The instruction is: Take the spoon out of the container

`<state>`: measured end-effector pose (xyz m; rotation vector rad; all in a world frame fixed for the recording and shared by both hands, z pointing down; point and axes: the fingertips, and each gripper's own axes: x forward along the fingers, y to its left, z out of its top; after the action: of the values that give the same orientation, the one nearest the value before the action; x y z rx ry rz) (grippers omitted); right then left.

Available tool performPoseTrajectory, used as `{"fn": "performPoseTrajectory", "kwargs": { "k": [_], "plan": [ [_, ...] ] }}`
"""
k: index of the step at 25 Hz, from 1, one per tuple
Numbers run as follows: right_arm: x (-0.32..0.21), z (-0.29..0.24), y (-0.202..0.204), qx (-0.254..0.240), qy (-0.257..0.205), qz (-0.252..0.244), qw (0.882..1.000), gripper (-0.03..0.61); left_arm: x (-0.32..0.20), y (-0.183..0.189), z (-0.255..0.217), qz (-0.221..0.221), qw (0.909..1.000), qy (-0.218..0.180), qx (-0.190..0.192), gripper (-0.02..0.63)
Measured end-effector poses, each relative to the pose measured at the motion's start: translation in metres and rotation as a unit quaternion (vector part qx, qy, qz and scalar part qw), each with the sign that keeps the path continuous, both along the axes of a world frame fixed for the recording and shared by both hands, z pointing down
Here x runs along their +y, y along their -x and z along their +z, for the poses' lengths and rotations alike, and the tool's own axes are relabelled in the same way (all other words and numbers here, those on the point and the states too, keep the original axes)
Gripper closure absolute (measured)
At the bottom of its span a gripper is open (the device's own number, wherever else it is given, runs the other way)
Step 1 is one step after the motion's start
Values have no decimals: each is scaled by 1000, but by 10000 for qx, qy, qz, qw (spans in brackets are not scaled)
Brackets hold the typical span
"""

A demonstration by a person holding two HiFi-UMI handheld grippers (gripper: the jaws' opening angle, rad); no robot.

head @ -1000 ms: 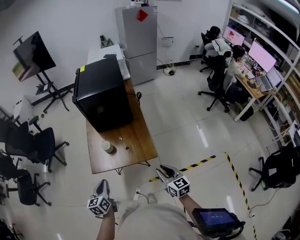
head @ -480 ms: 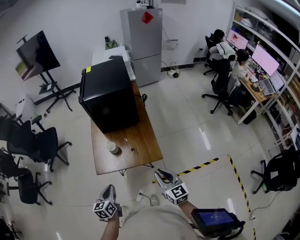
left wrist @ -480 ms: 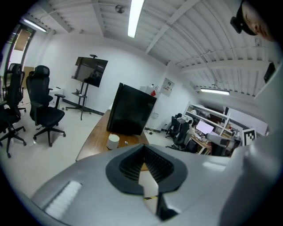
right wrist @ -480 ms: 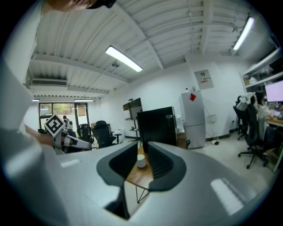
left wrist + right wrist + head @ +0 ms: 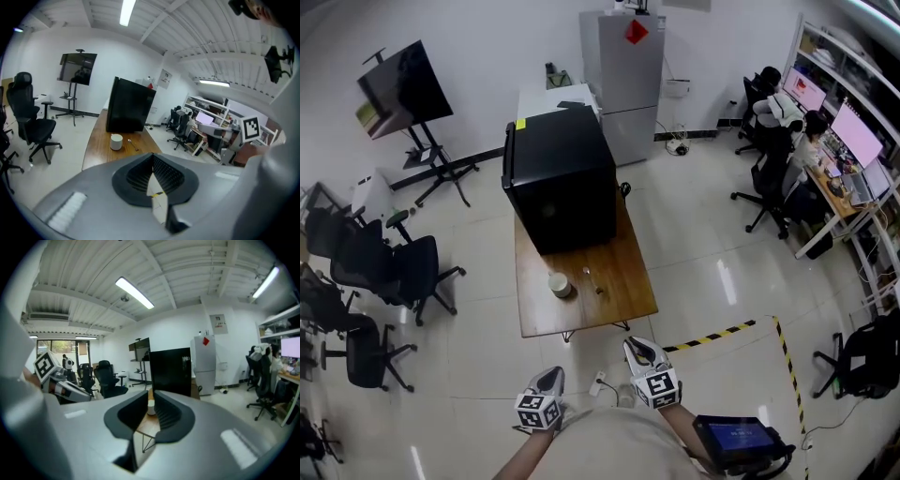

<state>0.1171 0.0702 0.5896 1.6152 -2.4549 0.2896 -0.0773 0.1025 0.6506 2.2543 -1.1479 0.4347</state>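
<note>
A small pale cup [image 5: 560,284] stands near the front of a wooden table [image 5: 623,302]. A spoon [image 5: 132,144] lies on the table just right of the cup [image 5: 116,141], not inside it. Both grippers hang low in front of the person, well short of the table. My left gripper [image 5: 551,377] has its jaws closed together on nothing [image 5: 152,157]. My right gripper [image 5: 639,347] has its jaws closing, with a narrow gap left. Nothing is between them, and the cup [image 5: 151,407] shows far off through the gap.
A large black box [image 5: 562,187] fills the table's far half, with a grey fridge [image 5: 630,84] behind it. Office chairs [image 5: 394,272] and a screen on a stand [image 5: 403,89] are at the left. Yellow-black floor tape [image 5: 712,335] and desks with seated people [image 5: 811,141] are at the right.
The view has swung, so the table now sits nearer the middle of the picture. Both grippers have shifted right and stand closer together, still off the table.
</note>
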Motion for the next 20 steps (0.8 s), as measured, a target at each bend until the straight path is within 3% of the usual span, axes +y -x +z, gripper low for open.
{"fn": "performPoseTrajectory", "kwargs": {
  "k": [3, 6, 11, 20],
  "plan": [
    [-7, -6, 1, 185, -121, 515, 9984, 548, 2, 0, 1, 433, 9990, 41, -130, 625],
    [-13, -8, 18, 228, -88, 638, 9977, 548, -3, 16, -5, 714, 9968, -150, -319, 626],
    [-20, -7, 54, 577, -52, 562, 9967, 558, -1, 22, 0, 1427, 9870, -369, -637, 626],
    [-19, -6, 94, 764, 119, -124, 9969, 568, -4, 19, -2, 1773, 9818, -293, -622, 626]
  ]
}}
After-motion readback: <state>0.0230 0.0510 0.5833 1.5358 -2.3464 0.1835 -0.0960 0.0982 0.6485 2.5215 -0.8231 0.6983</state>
